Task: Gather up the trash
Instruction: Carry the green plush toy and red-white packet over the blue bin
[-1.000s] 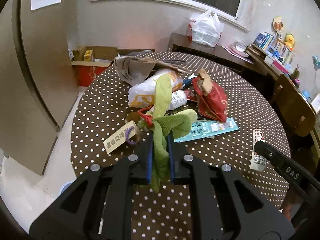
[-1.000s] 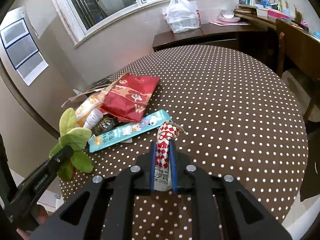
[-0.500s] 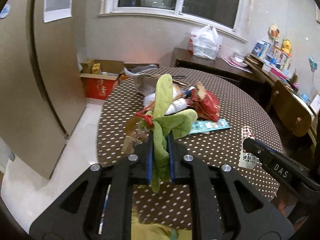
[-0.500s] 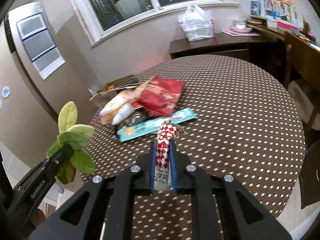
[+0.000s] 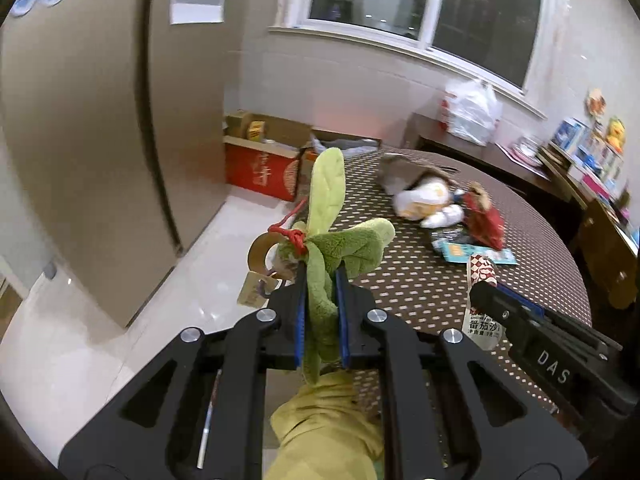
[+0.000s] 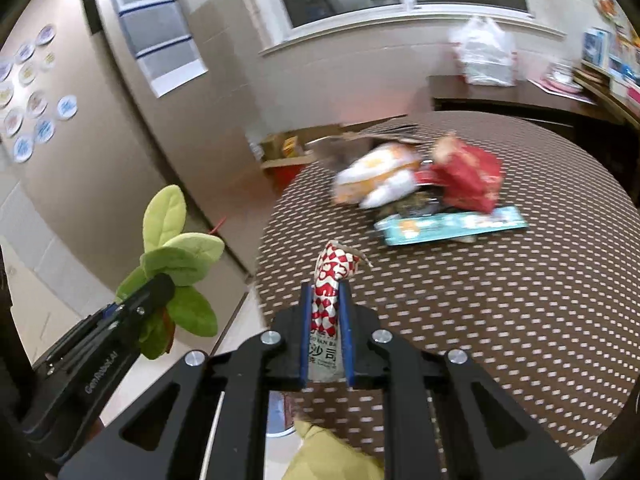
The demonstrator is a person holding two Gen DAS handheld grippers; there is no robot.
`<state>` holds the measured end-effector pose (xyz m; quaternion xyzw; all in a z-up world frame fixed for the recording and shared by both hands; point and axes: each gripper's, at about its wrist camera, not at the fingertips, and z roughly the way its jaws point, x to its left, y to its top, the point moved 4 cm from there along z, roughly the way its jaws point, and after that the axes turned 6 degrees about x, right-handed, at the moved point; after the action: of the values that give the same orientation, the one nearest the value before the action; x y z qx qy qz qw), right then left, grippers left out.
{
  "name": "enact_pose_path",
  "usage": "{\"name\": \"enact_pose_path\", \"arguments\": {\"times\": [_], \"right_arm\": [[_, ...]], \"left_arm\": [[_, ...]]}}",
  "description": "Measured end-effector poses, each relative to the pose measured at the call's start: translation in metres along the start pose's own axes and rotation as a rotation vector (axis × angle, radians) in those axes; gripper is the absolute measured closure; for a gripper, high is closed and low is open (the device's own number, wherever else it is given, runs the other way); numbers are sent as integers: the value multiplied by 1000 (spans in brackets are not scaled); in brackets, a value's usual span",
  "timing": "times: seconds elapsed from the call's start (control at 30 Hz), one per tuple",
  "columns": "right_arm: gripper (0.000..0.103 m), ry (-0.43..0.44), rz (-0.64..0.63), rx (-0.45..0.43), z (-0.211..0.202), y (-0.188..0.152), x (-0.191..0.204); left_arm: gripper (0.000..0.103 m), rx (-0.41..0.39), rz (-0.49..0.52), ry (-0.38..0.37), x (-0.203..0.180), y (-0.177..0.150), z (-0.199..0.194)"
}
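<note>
My left gripper is shut on a green plush leaf toy with a red cord and paper tags, held in the air beyond the table's left edge. It also shows in the right wrist view. My right gripper is shut on a red-and-white checkered sauce packet, held above the near edge of the table; the packet also shows in the left wrist view. More trash lies on the dotted brown table: a red snack bag, a white-and-orange bag and a teal flat packet.
A yellow-green bag sits below the grippers near the floor. Cardboard boxes stand by the wall under the window. A white plastic bag rests on a dark side desk. A tall beige cabinet is at left.
Both grippers have pulled back and up from the table toward its left edge, still holding the plush toy and the packet. The yellow-green bag has come into view below.
</note>
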<state>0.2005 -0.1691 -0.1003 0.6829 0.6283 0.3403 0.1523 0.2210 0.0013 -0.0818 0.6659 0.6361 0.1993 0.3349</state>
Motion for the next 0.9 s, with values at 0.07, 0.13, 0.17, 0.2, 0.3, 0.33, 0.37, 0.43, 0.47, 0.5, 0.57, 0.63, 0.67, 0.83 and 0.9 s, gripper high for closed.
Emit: {"name": "enact_pose_path", "arguments": {"times": [0.07, 0.13, 0.17, 0.2, 0.3, 0.33, 0.37, 0.43, 0.47, 0.5, 0.57, 0.63, 0.67, 0.83, 0.9], "right_arm": [[90, 14, -31, 18, 7, -2, 17], [90, 38, -57, 44, 15, -5, 35], [90, 51, -75, 62, 20, -7, 45], [90, 58, -89, 77, 25, -9, 53], [90, 76, -138, 118, 39, -18, 80], [90, 82, -155, 132, 44, -21, 89], [90, 85, -166, 141, 47, -23, 96], [90, 90, -190, 163, 54, -29, 109], [90, 93, -204, 176, 59, -32, 116], [90, 96, -213, 187, 62, -35, 122], [90, 100, -232, 211, 70, -40, 133], [90, 97, -245, 225, 75, -43, 138], [90, 96, -250, 231, 77, -45, 140], [90, 82, -266, 256, 89, -50, 144], [90, 77, -263, 268, 95, -53, 142]], "left_arm": [[90, 5, -26, 15, 14, -3, -1], [90, 12, -54, 35, 29, -7, -2], [90, 18, -71, 49, 39, -9, -2], [90, 23, -85, 60, 48, -11, -2], [90, 39, -119, 86, 71, -19, -2], [90, 46, -129, 95, 78, -21, -2], [90, 56, -143, 106, 87, -23, 0], [90, 77, -165, 126, 101, -30, 3], [90, 88, -174, 135, 107, -33, 5], [90, 95, -180, 141, 112, -35, 7], [90, 120, -188, 145, 122, -41, 12], [87, 159, -183, 129, 129, -47, 19], [84, 181, -183, 119, 134, -50, 23], [39, 198, -156, 175, 152, -57, 34], [39, 203, -167, 172, 158, -61, 34]]}}
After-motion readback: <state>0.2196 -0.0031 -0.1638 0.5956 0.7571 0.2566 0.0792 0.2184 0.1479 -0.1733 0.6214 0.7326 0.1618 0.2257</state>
